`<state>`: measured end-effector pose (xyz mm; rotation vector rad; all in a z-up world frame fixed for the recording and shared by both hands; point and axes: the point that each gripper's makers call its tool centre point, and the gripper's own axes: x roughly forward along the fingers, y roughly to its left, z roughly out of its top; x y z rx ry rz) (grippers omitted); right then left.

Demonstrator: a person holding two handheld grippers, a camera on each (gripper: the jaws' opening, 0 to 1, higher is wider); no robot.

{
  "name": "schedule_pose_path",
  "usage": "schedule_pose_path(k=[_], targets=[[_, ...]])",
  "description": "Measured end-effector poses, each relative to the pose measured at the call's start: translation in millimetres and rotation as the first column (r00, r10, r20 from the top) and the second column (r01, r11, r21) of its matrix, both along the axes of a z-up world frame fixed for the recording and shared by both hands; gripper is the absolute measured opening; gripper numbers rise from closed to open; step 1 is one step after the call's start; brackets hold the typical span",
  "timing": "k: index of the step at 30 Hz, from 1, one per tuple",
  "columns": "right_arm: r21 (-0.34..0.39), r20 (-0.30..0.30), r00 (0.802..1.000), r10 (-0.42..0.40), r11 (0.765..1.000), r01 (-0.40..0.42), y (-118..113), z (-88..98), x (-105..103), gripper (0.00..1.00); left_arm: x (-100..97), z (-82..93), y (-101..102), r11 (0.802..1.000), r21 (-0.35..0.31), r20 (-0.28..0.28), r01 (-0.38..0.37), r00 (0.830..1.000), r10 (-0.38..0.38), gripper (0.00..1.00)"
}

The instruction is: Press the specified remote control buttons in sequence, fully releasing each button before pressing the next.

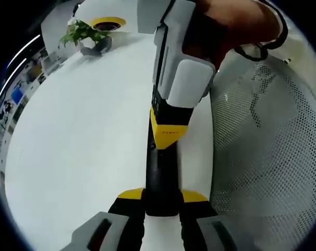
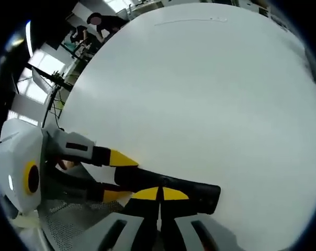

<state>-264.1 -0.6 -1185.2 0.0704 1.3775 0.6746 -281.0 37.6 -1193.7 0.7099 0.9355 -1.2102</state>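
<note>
The black remote control (image 1: 160,178) is a long, hard, light bar, held up above the white table (image 1: 79,141). The left claw (image 1: 161,205) holds its near end tight between the yellow tips, a good place to grip since the smooth sides could slip. The right claw (image 2: 159,194) has its tips pushed together on top of the remote control (image 2: 171,189), and I think it is pressing a button.

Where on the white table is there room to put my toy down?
The wide bare table between the plant and the remote is free, and so is the stretch beyond the remote in the right gripper view. It is crowded around the remote, where both tools meet, and by the mesh chair.
</note>
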Motion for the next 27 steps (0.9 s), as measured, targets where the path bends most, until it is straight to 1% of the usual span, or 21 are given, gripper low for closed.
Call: schedule_pose_path(k=[4,7,12,16,20,23,27], targets=[[0.003,0.006,1.0,0.002,1.0,-0.003,-0.4,1.3,0.3,0.0,0.6,0.2,-0.1,1.0,-0.018,-0.007,-0.014,1.0,0.014,0.24],[0.014,0.005,1.0,-0.009,1.0,0.009,-0.4,3.3,0.7,0.0,0.2,-0.2,-0.8,1.0,-0.007,0.002,-0.002,1.0,0.002,0.24],[0.033,-0.002,1.0,-0.028,0.999,0.028,-0.6,9.7,0.9,0.0,0.5,-0.4,-0.6,1.0,0.0,-0.002,0.003,1.0,-0.003,0.24],[0.029,-0.012,0.999,-0.038,0.999,0.039,-3.6,10.3,-0.9,0.0,0.7,-0.7,-0.7,1.0,-0.001,-0.005,0.003,1.0,-0.003,0.24],[0.023,-0.021,0.999,-0.028,0.999,0.029,-5.1,8.1,-3.5,0.0,0.7,-0.7,-0.6,1.0,0.003,-0.005,0.004,1.0,-0.004,0.24],[0.008,-0.032,0.999,-0.01,1.0,0.011,-5.7,2.8,-8.2,0.0,0.6,-0.8,-0.8,1.0,0.005,-0.004,0.006,1.0,-0.006,0.24],[0.014,-0.035,0.999,0.001,1.0,0.0,-4.2,1.1,-10.6,0.0,0.4,-0.6,-0.8,1.0,0.006,-0.003,0.005,1.0,-0.005,0.24]])
